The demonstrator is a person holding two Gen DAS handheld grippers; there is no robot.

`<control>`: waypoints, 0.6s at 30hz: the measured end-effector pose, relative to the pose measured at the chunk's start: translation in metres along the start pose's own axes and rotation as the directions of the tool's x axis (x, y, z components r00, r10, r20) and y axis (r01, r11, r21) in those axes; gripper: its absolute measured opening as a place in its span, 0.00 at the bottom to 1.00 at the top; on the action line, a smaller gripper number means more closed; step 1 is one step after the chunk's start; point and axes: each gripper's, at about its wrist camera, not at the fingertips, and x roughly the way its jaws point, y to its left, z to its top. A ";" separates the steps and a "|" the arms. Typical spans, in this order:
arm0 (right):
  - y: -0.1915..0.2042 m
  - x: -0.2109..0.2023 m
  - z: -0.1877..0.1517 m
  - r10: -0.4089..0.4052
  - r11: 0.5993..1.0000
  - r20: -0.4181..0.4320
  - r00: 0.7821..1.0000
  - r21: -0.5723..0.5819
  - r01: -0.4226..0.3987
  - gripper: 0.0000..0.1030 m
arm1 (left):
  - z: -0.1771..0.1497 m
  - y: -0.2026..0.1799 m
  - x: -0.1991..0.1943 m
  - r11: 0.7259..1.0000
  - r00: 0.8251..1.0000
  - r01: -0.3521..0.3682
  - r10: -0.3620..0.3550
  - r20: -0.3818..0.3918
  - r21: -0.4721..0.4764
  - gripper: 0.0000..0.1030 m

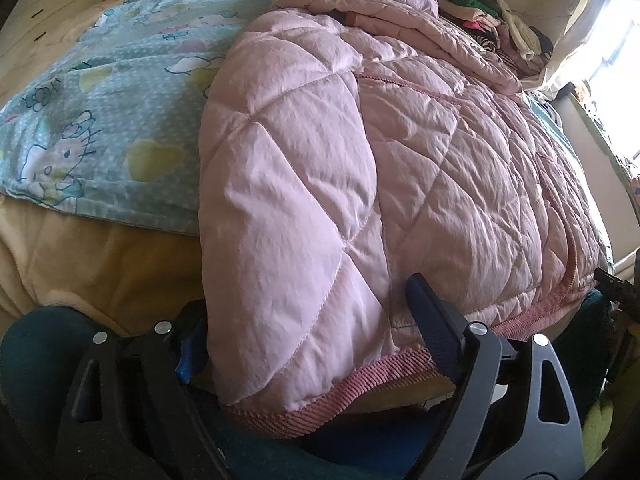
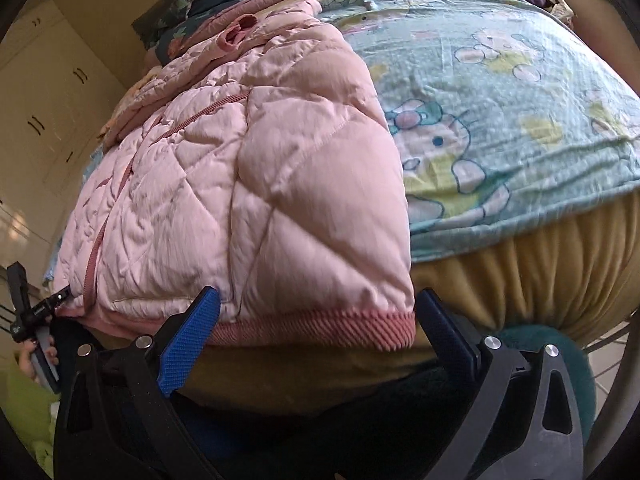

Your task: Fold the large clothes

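Observation:
A pink quilted jacket (image 1: 360, 152) with a ribbed darker-pink hem (image 1: 332, 392) lies spread on the bed, its hem at the near edge. My left gripper (image 1: 308, 312) stands open astride one folded hem corner. One finger (image 1: 434, 320) lies over the fabric and the other is mostly hidden behind the jacket. In the right wrist view the jacket (image 2: 248, 184) fills the left half. My right gripper (image 2: 318, 294) is open around the other hem corner (image 2: 320, 328), with a blue pad (image 2: 188, 340) against the hem and the opposite finger just clear of the edge.
A light-blue cartoon-print blanket (image 1: 120, 112) (image 2: 500, 112) lies beside the jacket on a yellow mattress cover (image 2: 520, 252). Heaped clothes (image 1: 500, 20) sit at the bed's far end. White wardrobe doors (image 2: 44, 120) stand to one side. The other gripper (image 2: 24, 304) shows at the frame's left edge.

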 end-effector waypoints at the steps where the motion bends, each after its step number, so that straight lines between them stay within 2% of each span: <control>1: 0.002 -0.001 0.000 0.015 1.000 0.000 1.000 -0.007 -0.015 0.73 | 0.000 0.000 0.000 1.000 1.000 0.002 -0.002 -0.001 0.000 0.77; 2: 0.003 -0.002 0.000 0.044 0.999 -0.005 0.999 -0.006 -0.044 0.70 | -0.001 0.000 -0.001 1.000 1.000 0.001 -0.001 0.001 0.000 0.77; 3: 0.005 -0.004 -0.001 0.040 0.999 -0.004 0.999 -0.011 -0.040 0.68 | -0.002 0.000 -0.002 1.000 1.000 -0.001 0.001 0.005 0.001 0.76; 6: 0.008 -0.010 0.001 0.055 0.998 0.019 0.998 -0.019 -0.055 0.47 | -0.004 -0.005 -0.006 1.000 1.000 -0.009 0.009 0.021 0.023 0.69; 8: 0.008 -0.015 0.005 0.073 0.997 0.041 0.997 -0.019 -0.072 0.32 | -0.005 -0.011 -0.011 0.999 0.999 -0.021 0.019 0.038 0.046 0.51; 9: 0.009 -0.017 0.006 0.088 0.996 0.051 0.995 -0.018 -0.088 0.30 | -0.005 -0.012 -0.014 0.998 0.999 -0.028 0.026 0.047 0.053 0.47; 11: 0.014 -0.023 0.009 0.095 0.995 0.073 0.993 -0.032 -0.093 0.24 | -0.004 -0.016 -0.019 0.996 0.996 -0.050 0.045 0.071 0.073 0.28; 14: 0.020 -0.030 0.015 0.104 0.994 0.110 0.988 -0.058 -0.098 0.20 | -0.002 -0.022 -0.028 0.992 0.993 -0.067 0.056 0.105 0.103 0.18; 18: 0.027 -0.046 0.023 0.134 0.989 0.176 0.975 -0.088 -0.120 0.16 | 0.004 -0.027 -0.039 0.992 0.989 -0.063 0.047 0.141 0.112 0.14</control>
